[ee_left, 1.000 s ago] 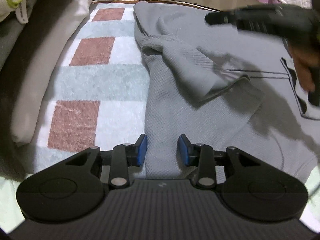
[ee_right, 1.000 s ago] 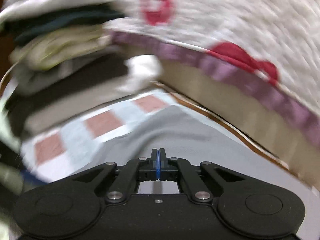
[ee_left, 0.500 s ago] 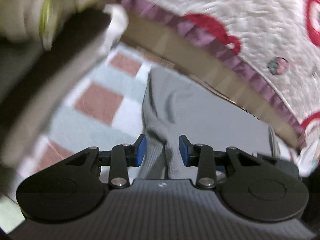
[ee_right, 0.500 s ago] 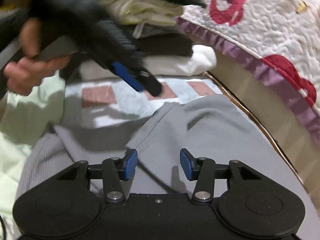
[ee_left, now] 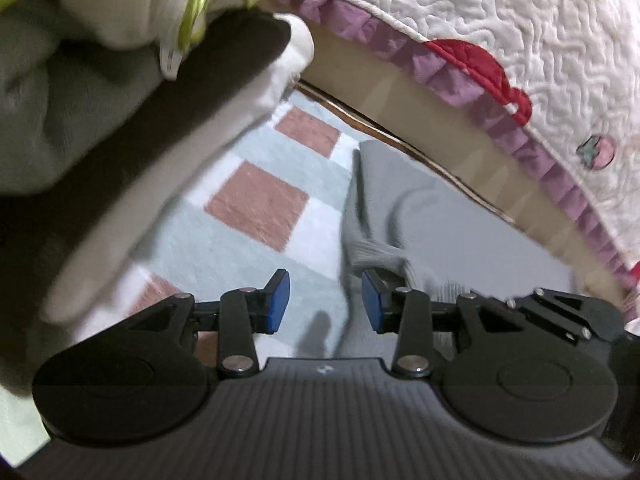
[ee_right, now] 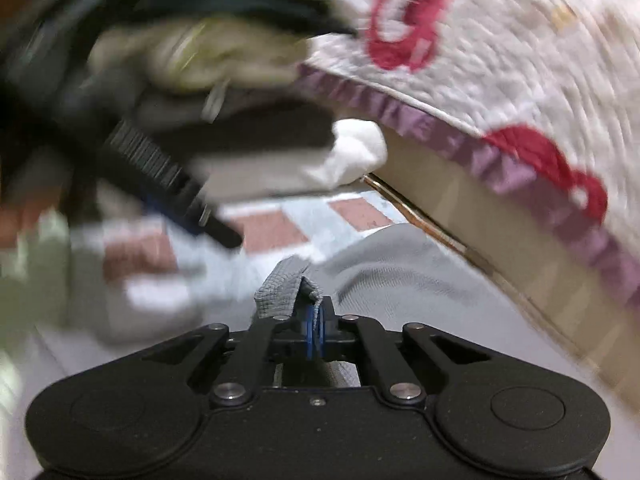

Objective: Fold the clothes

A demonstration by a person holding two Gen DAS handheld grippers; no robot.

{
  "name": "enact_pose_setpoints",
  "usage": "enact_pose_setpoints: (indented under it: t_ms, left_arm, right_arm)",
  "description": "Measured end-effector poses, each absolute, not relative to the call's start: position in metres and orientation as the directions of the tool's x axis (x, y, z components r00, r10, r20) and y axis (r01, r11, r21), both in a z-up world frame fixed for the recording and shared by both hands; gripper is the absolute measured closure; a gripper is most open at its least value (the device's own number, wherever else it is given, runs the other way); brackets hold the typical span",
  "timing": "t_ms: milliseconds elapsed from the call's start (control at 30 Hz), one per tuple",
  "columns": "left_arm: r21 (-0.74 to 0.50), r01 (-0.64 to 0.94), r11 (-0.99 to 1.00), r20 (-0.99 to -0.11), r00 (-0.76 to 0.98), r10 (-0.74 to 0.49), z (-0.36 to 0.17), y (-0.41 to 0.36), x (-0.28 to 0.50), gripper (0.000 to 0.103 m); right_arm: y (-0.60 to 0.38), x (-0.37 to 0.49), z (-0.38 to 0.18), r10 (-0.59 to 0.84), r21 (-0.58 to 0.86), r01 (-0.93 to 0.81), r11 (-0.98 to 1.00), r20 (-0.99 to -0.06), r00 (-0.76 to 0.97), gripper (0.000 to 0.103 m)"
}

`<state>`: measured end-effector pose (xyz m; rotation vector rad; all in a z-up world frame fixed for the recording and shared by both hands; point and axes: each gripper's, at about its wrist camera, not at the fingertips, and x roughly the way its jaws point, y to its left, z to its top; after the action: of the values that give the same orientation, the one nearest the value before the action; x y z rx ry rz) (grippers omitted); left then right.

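Observation:
A grey knit shirt (ee_left: 460, 232) lies flat on a checked rug (ee_left: 256, 204) beside a bed. My left gripper (ee_left: 324, 304) hovers over the shirt's left edge. Its jaws are opening, and only rug and the shirt's edge lie beneath the gap, with nothing pinched. My right gripper (ee_right: 315, 330) is shut on a raised fold of the grey shirt (ee_right: 284, 292), which sticks up between its blue pads. The right gripper's black body (ee_left: 560, 312) shows at the right of the left wrist view. The left gripper (ee_right: 208, 224) appears blurred in the right wrist view.
A pile of folded clothes (ee_left: 120, 120) in white, dark and grey rises close on the left. The bed's side board (ee_left: 400, 96) and a white quilt with red shapes and a purple frill (ee_left: 520, 40) run along the far side.
The right gripper's jaws were apart half a second ago and are now shut on a fold of the grey shirt. The left gripper has rolled and shifted to the shirt's left edge.

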<state>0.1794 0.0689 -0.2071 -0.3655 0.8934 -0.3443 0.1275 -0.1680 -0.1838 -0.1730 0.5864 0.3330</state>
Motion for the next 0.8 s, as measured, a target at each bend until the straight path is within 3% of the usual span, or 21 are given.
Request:
enact_pose_setpoints:
  t_ms: [200,300,433,567,633,733,767,800]
  left_arm:
    - [-0.415,0.242,0.877,-0.695,0.537,-0.477,-0.209,0.049,0.178,0.064]
    - [-0.369,0.303,0.879,-0.728,0.494,-0.476,-0.214,0.036,0.173,0.064]
    - [-0.294,0.374,0.88,-0.76,0.467,-0.452,-0.217,0.021,0.163,0.063]
    - [-0.266,0.4,0.877,-0.777,0.449,-0.441,-0.214,0.019,0.157,0.055]
    - [-0.251,0.393,0.885,-0.797,0.435,-0.419,-0.216,0.021,0.156,0.052]
    - [-0.278,0.374,0.885,-0.811,0.402,-0.425,-0.222,0.024,0.159,0.051]
    - [-0.29,0.369,0.883,-0.813,0.392,-0.43,-0.224,0.024,0.16,0.054]
    - [-0.286,0.372,0.883,-0.814,0.393,-0.429,-0.225,0.023,0.16,0.071]
  right_arm:
    - [-0.242,0.167,-0.19,0.421,0.512,-0.115,0.851,-0.535,0.733,0.101]
    - [-0.274,0.177,-0.203,0.419,0.647,0.035,0.762,-0.533,0.735,0.101]
    - [-0.274,0.189,-0.216,0.311,0.481,0.044,0.876,-0.633,0.709,0.1]
    - [-0.244,0.189,-0.217,0.139,0.172,-0.021,0.985,-0.715,0.685,0.094]
    - [-0.236,0.182,-0.214,0.09,0.126,0.0,0.992,-0.709,0.699,0.072]
    - [-0.241,0.163,-0.2,0.049,0.158,0.08,0.984,-0.674,0.737,0.051]
    - [-0.245,0.155,-0.196,0.066,0.203,0.094,0.975,-0.662,0.747,0.049]
    - [-0.251,0.148,-0.195,0.101,0.262,0.1,0.96,-0.657,0.747,0.047]
